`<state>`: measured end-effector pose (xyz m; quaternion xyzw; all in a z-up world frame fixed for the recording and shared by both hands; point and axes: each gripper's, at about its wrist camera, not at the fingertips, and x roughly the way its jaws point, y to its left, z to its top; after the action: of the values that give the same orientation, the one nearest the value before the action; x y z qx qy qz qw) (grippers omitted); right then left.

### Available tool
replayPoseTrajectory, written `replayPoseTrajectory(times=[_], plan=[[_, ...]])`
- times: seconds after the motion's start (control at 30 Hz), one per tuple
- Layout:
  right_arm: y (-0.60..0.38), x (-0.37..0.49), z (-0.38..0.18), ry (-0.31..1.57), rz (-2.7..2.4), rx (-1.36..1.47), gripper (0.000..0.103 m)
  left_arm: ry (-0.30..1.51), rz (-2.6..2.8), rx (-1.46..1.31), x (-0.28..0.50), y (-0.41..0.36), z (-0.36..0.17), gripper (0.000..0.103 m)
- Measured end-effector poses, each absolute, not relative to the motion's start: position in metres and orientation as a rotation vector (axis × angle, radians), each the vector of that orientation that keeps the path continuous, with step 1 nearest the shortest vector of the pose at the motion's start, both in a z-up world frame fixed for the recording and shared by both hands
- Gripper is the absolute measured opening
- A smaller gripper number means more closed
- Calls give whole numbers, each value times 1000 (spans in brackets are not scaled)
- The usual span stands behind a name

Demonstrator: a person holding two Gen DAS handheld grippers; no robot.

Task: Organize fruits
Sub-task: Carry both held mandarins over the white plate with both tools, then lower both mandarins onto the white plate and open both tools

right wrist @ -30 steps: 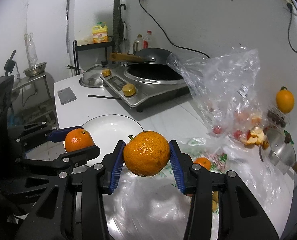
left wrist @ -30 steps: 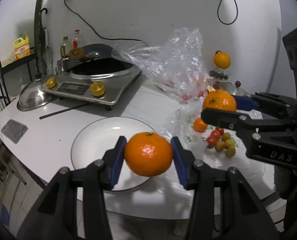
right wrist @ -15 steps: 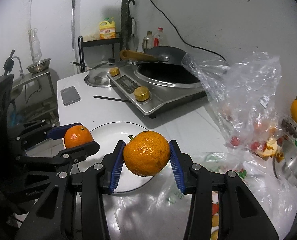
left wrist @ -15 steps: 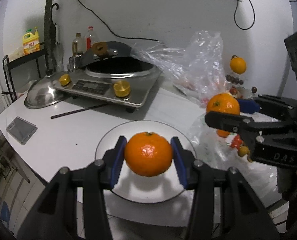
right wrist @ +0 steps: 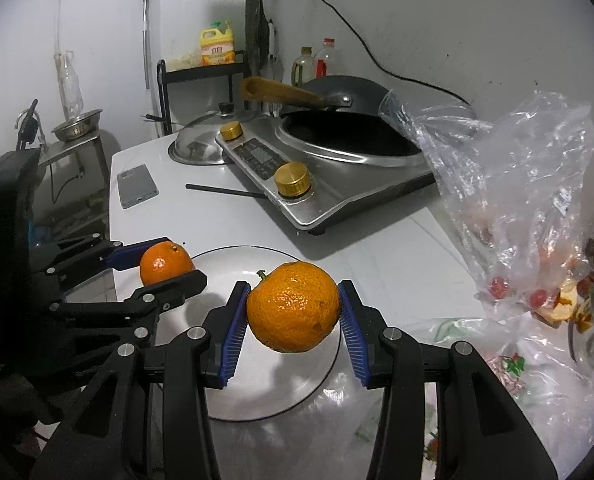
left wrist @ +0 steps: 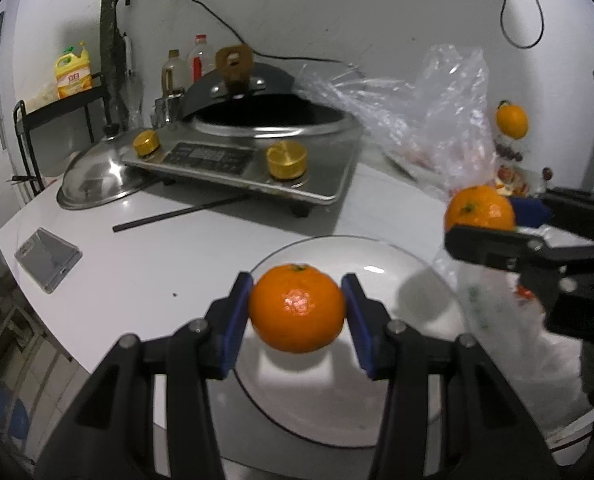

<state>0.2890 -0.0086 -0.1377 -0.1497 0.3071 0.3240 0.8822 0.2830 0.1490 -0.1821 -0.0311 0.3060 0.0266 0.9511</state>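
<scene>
Two oranges hang above a white plate [left wrist: 381, 248] on a kitchen table [left wrist: 145, 264]. The left gripper [left wrist: 297, 314], jaws partly closed, clamps the smooth orange [left wrist: 297, 308], stem end up and tipped away. The right gripper [right wrist: 293, 312], set likewise, pinches the bumpy orange [right wrist: 293, 306], its stem pointing up-left. Each fruit is round, with no long axis.

The room is dim, with light from above. The white plate [left wrist: 397, 264] has a bright spot and soft grey shadows. The pictures bend at the dark round edges, and near things look a bit blurry.
</scene>
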Motion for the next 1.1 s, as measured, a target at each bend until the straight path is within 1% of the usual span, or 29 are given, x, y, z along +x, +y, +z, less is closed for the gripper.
replayPoseTrajectory(times=[0.37,0.73,0.8,0.83,1.1], plan=[[-4,305,-151,667,662,-301,47,656,58,-20,303,152,-203,47],[-2,308,-156,681,653,-305,47,686,78,-12,311,153,-214,48],[-2,308,-156,680,652,-308,47,676,86,-6,310,154,-213,50],[-2,307,-156,680,652,-309,47,669,92,-4,309,154,-212,54],[6,306,-158,685,648,-324,47,649,88,-22,301,164,-207,54]])
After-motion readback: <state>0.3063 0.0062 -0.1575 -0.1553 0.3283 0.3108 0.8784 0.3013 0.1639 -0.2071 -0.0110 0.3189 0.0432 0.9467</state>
